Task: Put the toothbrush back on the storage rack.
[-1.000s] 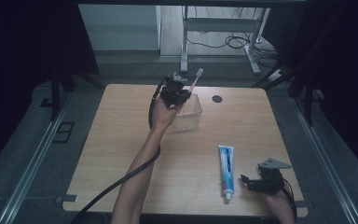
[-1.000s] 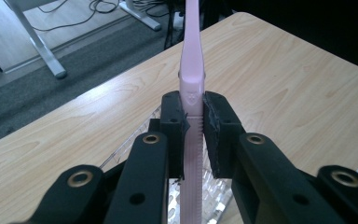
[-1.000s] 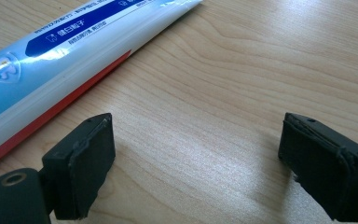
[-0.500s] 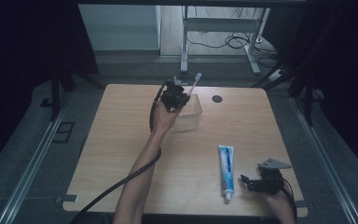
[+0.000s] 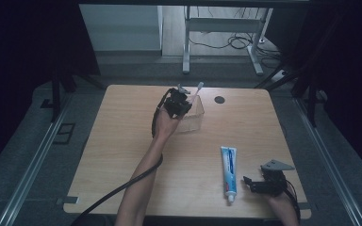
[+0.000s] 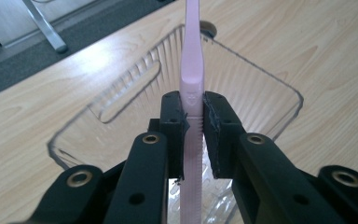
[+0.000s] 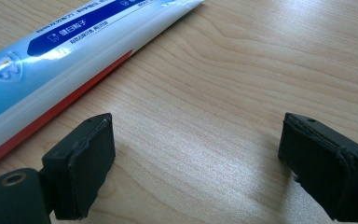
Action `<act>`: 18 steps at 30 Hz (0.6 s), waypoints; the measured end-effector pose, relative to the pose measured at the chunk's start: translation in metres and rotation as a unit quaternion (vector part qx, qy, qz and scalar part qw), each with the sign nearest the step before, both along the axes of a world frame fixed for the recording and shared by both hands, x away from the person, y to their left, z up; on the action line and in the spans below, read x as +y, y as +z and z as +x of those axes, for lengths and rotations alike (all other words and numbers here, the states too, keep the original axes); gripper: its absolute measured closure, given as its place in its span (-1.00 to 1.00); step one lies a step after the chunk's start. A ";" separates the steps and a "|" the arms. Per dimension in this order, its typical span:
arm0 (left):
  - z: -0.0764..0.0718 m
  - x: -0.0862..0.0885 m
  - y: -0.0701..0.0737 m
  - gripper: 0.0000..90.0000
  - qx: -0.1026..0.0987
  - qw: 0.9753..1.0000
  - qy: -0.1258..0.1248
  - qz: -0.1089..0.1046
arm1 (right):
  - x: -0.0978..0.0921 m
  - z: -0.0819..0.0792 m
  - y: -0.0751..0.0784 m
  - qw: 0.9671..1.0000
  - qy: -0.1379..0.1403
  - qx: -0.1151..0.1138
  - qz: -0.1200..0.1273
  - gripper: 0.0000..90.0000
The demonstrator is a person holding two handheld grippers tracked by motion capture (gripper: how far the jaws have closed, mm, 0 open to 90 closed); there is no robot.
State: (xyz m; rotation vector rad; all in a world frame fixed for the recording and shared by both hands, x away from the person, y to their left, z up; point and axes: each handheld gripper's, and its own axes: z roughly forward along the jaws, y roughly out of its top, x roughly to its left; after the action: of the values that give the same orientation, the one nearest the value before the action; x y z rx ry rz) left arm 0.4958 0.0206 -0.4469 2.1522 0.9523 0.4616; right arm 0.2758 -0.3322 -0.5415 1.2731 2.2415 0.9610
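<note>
From the high view, my left gripper (image 5: 181,96) has sunk a little lower over the clear plastic container (image 5: 194,118) than it was a second ago, and the pink toothbrush (image 5: 197,90) it carries now leans less far past the far rim; my right gripper (image 5: 257,182) has not moved from the near right corner of the wooden table (image 5: 122,141). The toothpaste tube (image 5: 229,172) lies flat just beside that right gripper, cap end toward me, well apart from the container. A small dark disc (image 5: 219,99) sits in the tabletop beyond the container. In the left gripper view, my left gripper (image 6: 194,121) is clamped on the toothbrush (image 6: 192,70), its pads pressed against the ribbed part of the handle; the pale pink handle runs straight up between the jaws, narrowing toward the far end, above the ribbed, transparent container (image 6: 261,98), whose wall has a slot-shaped handle cutout. I cannot tell whether the toothbrush touches the container. In the right gripper view, my right gripper (image 7: 196,154) stands wide apart over bare wood, holding nothing, and the toothpaste tube (image 7: 51,60), white and blue with a red stripe along its edge, lies just left of the left jaw, not touching it.
</note>
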 end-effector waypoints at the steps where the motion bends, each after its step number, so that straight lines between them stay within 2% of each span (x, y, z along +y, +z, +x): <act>1: 0.000 0.000 0.000 0.74 0.000 1.000 0.000 0.000 | 0.000 0.000 0.000 1.000 0.000 0.000 0.000 -0.77; 2: 0.000 -0.001 -0.002 0.74 0.002 1.000 -0.001 0.007 | 0.000 0.000 0.000 1.000 0.000 0.000 0.000 -0.77; 7: -0.001 -0.002 -0.004 0.74 0.004 1.000 0.000 0.011 | 0.000 0.000 0.000 1.000 0.000 0.000 0.000 -0.77; 10: -0.002 -0.003 -0.007 0.74 0.005 1.000 -0.004 0.021 | 0.000 0.000 0.000 1.000 0.000 -0.001 0.000 -0.77; 18: -0.003 -0.007 -0.012 0.74 0.006 1.000 -0.007 0.027 | 0.000 0.000 0.000 1.000 0.000 -0.001 0.000 -0.77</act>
State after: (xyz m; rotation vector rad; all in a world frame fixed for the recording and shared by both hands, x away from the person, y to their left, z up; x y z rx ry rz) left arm 0.4925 0.0134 -0.4588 2.2108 0.9408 0.4731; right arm 0.2758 -0.3322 -0.5416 1.2708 2.2407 0.9609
